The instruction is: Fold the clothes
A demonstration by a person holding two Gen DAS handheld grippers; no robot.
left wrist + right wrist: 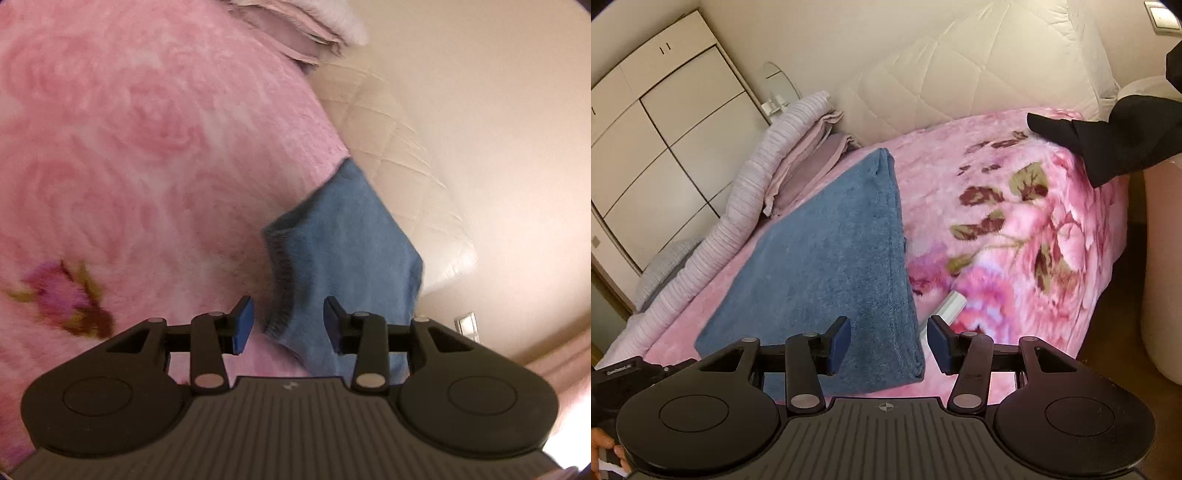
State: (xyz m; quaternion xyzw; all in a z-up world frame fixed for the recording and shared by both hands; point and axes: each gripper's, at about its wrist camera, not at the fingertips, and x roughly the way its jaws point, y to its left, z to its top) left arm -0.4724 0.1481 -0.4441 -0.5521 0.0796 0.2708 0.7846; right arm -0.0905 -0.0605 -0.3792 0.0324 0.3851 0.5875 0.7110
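Your left gripper [288,325] has its jaws spread apart with nothing between the blue pads [243,325], and a corner of the blue towel [343,254] sits just ahead of that gap, its dark stitched hem running down toward the opening without touching either pad. Around that corner of the towel you see only the pink rose blanket [129,166], blurred, with the cream quilted headboard [399,140] beyond the towel's far edge and a pile of folded pale bedding [295,33] further off past the blanket.

Your right gripper [890,347] is likewise wide open and holds nothing. The blue towel [827,266] lies folded and flat on the pink floral blanket [1015,229], its near corner just in front of and partly under the gap between your fingers. Just beside the towel's near corner, on the side of your right finger, lies a small white tube-like thing [951,304], too blurred to tell more. On the other side of the towel a long roll of striped lilac bedding [753,192] with mauve folded sheets runs along the blanket's edge, and behind that stands a cream wardrobe [665,122]. Well apart from the towel, at the blanket's far corner, a black garment [1108,136] drapes over the edge. The quilted headboard [979,66] rises behind the towel's far end
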